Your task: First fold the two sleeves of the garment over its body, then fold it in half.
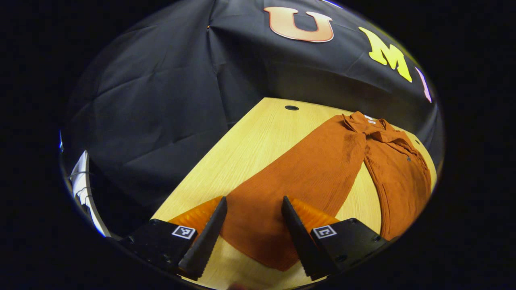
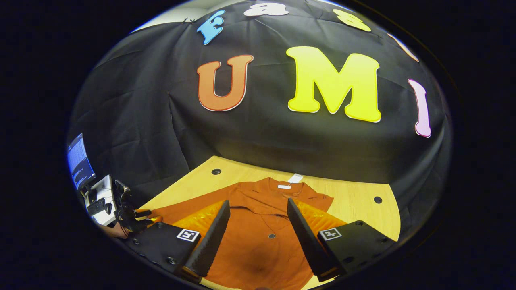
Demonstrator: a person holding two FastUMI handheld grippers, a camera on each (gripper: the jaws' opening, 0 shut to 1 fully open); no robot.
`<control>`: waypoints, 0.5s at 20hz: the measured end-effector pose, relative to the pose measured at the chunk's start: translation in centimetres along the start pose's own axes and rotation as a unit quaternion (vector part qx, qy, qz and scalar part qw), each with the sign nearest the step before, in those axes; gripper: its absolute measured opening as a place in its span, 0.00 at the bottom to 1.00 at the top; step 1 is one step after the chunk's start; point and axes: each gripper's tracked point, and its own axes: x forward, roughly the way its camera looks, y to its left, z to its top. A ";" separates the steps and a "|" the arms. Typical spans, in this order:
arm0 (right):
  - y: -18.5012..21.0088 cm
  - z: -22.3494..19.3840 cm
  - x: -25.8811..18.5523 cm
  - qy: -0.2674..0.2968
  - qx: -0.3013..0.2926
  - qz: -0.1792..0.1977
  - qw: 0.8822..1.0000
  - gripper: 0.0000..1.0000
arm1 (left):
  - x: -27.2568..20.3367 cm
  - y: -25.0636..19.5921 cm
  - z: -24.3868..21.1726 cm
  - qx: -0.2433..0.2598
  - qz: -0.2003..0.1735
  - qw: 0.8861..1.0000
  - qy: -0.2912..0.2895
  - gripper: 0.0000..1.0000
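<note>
A rust-orange long-sleeved garment lies flat on a light wooden table. In the left gripper view its collar is at the far right and one sleeve runs down toward me. My left gripper hovers open over that sleeve's end, holding nothing. In the right gripper view the garment's body lies front up, with buttons, collar and a white tag. My right gripper stands open just above the chest. The left gripper shows small at the table's left edge.
The table has round cable holes near its far edge, with the black cloth wall close behind. A lit monitor and white equipment stand off the table's left side. Bare wood shows to the right of the garment.
</note>
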 end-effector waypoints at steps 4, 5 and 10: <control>-0.3 -0.1 -0.3 0.001 0.016 0.003 1.000 0.92 | 0.0 1.0 0.2 -0.013 0.027 1.000 -0.002 0.61; -0.6 -0.1 -0.7 0.000 0.017 0.004 1.000 0.92 | -0.2 1.1 0.2 -0.013 0.036 0.999 -0.002 0.43; -3.2 -0.5 -2.7 -0.005 0.015 -0.013 1.000 0.92 | 0.0 -1.4 3.3 -0.024 0.031 0.999 0.009 0.03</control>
